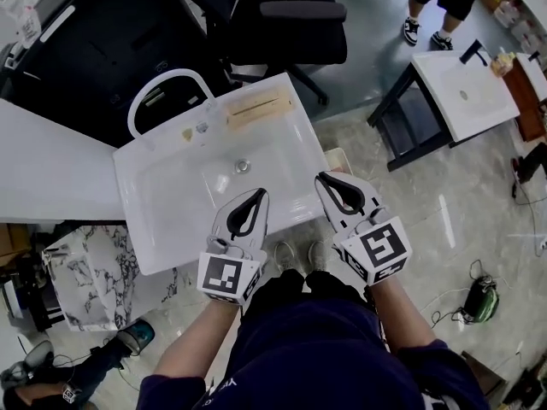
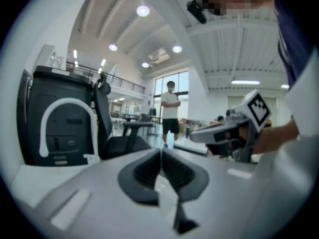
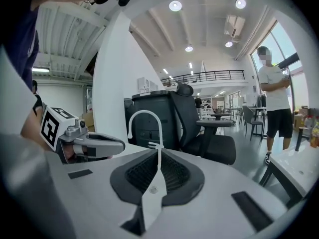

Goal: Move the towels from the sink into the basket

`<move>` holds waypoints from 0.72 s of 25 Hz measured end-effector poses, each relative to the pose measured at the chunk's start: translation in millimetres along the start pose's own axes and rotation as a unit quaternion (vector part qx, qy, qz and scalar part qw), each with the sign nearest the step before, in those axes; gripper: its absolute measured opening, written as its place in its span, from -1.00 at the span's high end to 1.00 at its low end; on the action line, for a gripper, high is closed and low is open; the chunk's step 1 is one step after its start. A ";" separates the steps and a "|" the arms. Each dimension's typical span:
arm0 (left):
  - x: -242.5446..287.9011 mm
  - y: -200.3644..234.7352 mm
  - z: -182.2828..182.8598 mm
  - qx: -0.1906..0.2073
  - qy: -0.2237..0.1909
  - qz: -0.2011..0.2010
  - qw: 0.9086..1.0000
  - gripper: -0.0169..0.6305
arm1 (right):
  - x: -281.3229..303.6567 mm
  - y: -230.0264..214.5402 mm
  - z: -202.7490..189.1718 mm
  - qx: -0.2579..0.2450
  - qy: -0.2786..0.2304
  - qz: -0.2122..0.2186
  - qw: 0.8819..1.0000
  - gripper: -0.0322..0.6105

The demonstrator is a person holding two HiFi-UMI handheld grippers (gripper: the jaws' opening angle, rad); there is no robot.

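Closest to the head camera are the person's dark sleeves and bare forearms, each hand carrying a marker cube.

The left tool (image 1: 258,193) has its jaws pressed together with nothing between them, as its own view confirms (image 2: 161,151). The right tool (image 1: 327,176) is likewise closed and empty (image 3: 159,151). Both point away from the person and only slightly downward.

Just below and ahead of them lies the white sink (image 1: 145,254), its long side running across the head view from left to right. The left tool hangs over the near right part of the bowl, closer to the drain (image 1: 242,166). The right tool sits at the sink's near right corner, partly beyond the rim.

No towel shows in any view. The bowl looks bare apart from the drain, with a white arched faucet (image 1: 171,73) and a small wooden tray (image 1: 254,109) on the far ledge. No basket is clearly in view either. A marbled white container (image 1: 90,272) stands on the floor by the near left corner, though I cannot tell whether that is it.

By this look the sink has already been emptied, or was never loaded. Nothing lies within reach to pick up.
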State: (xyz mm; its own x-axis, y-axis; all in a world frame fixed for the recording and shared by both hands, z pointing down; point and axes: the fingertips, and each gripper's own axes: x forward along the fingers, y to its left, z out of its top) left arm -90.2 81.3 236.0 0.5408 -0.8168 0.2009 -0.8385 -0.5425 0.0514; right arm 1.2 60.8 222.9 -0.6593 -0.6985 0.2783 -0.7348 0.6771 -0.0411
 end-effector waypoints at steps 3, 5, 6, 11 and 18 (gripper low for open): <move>-7.8 -4.3 2.3 -0.002 -0.004 0.022 1.000 0.92 | -2.8 8.5 5.3 -0.010 -0.004 0.030 0.999 0.83; -12.8 -7.0 4.4 -0.005 -0.008 0.042 0.999 0.92 | -4.6 11.9 8.2 -0.019 -0.007 0.053 0.998 0.83; -15.0 -8.4 6.1 -0.008 -0.011 0.053 0.999 0.92 | -5.3 12.8 10.1 -0.024 -0.008 0.064 0.998 0.83; -27.3 -19.5 16.3 -0.009 -0.021 0.095 0.995 0.92 | -15.1 18.9 19.4 -0.043 -0.014 0.115 0.992 0.84; -45.3 -19.9 27.0 -0.005 -0.032 0.134 0.990 0.92 | -16.1 34.5 29.7 -0.057 -0.020 0.156 0.986 0.85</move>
State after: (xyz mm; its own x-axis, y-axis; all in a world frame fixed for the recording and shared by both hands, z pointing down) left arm -96.2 123.8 199.4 0.3013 -0.9422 0.1462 -0.9530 -0.3025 0.0147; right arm -18.3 88.5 188.4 -0.8579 -0.4588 0.2313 -0.4737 0.8806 -0.0100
